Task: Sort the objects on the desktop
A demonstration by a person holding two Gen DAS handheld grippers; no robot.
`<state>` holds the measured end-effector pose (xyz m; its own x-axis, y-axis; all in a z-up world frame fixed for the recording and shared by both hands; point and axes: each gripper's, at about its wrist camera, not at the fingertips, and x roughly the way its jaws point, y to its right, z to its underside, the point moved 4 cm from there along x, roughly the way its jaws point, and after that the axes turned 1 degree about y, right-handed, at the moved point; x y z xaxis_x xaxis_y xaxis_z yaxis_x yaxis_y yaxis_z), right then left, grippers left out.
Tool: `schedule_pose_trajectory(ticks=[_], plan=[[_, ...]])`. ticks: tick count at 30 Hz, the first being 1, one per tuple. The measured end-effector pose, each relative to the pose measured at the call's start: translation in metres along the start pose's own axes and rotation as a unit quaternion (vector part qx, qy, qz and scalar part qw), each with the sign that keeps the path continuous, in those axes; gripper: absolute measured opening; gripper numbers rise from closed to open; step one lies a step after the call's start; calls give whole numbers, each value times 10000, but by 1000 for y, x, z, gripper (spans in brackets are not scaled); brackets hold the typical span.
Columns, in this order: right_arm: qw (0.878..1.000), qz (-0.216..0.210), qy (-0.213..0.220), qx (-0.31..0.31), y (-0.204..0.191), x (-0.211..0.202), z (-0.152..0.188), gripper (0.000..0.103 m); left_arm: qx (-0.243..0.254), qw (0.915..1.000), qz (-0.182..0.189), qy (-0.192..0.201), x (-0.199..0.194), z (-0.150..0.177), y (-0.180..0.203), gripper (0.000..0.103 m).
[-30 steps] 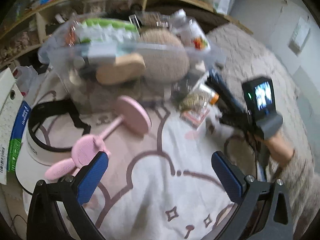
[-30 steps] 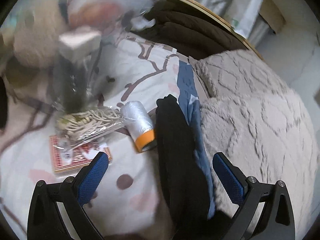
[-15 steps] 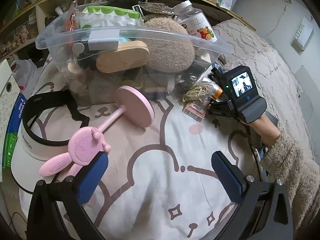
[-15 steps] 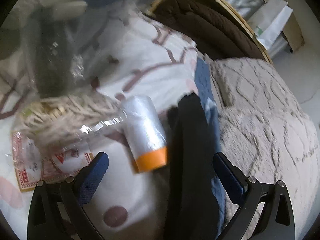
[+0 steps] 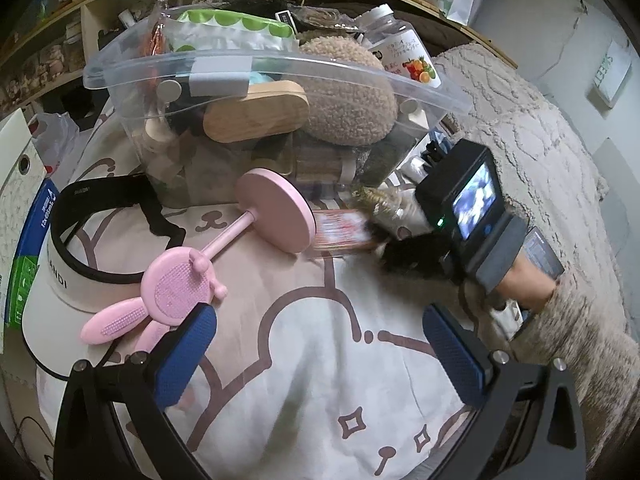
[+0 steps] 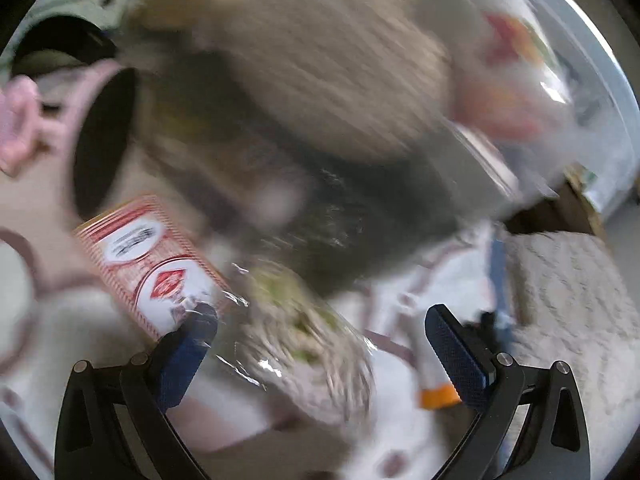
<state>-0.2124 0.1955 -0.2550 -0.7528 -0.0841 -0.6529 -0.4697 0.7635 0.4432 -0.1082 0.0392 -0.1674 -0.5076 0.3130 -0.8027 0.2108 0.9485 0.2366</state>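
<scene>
Red card pack (image 6: 154,264) lies flat by the clear bin (image 5: 280,68), long axis running from the pink stand toward the right gripper (image 6: 320,344). Right gripper, fingers apart, has swung left onto the clear bag (image 6: 308,336) since before; left gripper (image 5: 320,356) gapes empty.

Glossy clear plastic bin (image 5: 280,68), fuzzy plush (image 5: 344,100), smooth wood (image 5: 256,112).

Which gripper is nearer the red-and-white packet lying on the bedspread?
Right. The right gripper is wide open just over the red-and-white packet, its left finger at the packet's edge. The left gripper hangs back, open, nearer the pink mirror.
</scene>
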Motion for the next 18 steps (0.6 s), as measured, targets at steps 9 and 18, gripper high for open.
schedule_pose_trajectory(ticks=[9, 18], plan=[[9889, -1411, -369, 296, -53, -30, -5, 103, -269, 9996, 68, 14, -2, 2, -8, 103], [9287, -1569, -799, 3263, 18, -18, -6, 45, -459, 9989, 110, -40, -3, 4, -11, 103]])
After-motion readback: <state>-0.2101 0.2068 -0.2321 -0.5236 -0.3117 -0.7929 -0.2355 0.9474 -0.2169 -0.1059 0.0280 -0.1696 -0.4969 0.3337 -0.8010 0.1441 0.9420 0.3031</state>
